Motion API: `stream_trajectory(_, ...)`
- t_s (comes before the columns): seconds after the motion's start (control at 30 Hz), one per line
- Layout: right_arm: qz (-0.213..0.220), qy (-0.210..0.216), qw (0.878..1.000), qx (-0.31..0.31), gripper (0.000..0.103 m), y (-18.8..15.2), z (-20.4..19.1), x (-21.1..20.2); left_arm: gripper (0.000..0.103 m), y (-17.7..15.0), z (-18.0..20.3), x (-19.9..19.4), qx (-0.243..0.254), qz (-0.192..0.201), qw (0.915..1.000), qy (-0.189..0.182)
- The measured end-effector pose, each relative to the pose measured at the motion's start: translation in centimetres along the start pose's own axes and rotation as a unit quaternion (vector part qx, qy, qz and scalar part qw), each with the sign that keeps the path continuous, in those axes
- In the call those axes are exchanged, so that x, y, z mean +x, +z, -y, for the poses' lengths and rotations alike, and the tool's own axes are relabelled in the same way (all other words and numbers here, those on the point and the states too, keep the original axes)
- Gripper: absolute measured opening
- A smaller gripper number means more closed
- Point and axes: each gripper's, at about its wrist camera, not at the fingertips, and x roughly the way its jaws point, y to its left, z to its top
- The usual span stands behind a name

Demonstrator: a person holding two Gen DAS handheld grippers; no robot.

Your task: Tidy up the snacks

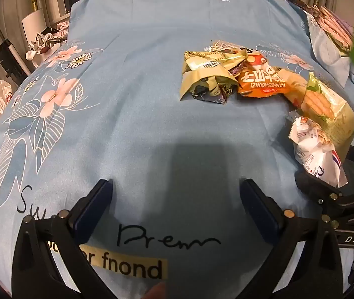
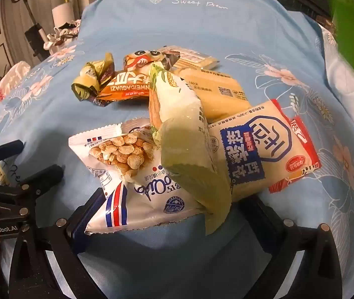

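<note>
A pile of snack packs lies on the blue flowered bedspread (image 1: 132, 114). In the left wrist view I see crumpled olive wrappers (image 1: 207, 74), an orange pack (image 1: 261, 82), a yellow-green corn pack (image 1: 326, 107) and a white nut pack (image 1: 316, 149), all to the right. My left gripper (image 1: 177, 189) is open over bare cloth, left of the pile. My right gripper (image 2: 174, 206) is open at the pile's near edge. The white nut pack (image 2: 132, 169) and the corn pack (image 2: 184, 137) lie between its fingers and hide their tips. A red-and-white pack (image 2: 264, 147) sits just right.
A yellow pack (image 2: 214, 89), the orange pack (image 2: 127, 87) and the olive wrappers (image 2: 89, 82) lie farther back. A pillow (image 2: 346, 92) is at the right edge. A lamp (image 1: 33, 22) and clutter stand beside the bed at left. A green blur (image 2: 346, 15) covers the upper right.
</note>
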Motion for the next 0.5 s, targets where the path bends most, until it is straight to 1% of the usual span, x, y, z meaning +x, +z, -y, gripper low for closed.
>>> stream_trajectory(0.03,0.000,-0.006,1.000,-0.004,0.103,0.0,-0.1,0.0,0.103,0.0,0.0,0.0,-0.001,-0.001,1.0000,-0.001)
stream_trajectory(0.27,0.002,-0.004,1.000,-0.003,0.103,0.0,-0.2,-0.1,0.103,0.0,-0.5,0.0,-0.006,-0.001,0.9999,-0.008)
stream_trajectory(0.5,0.001,-0.002,1.000,-0.002,0.103,0.0,-0.1,0.0,0.103,0.2,-1.3,-0.1,-0.004,0.000,1.0000,-0.005)
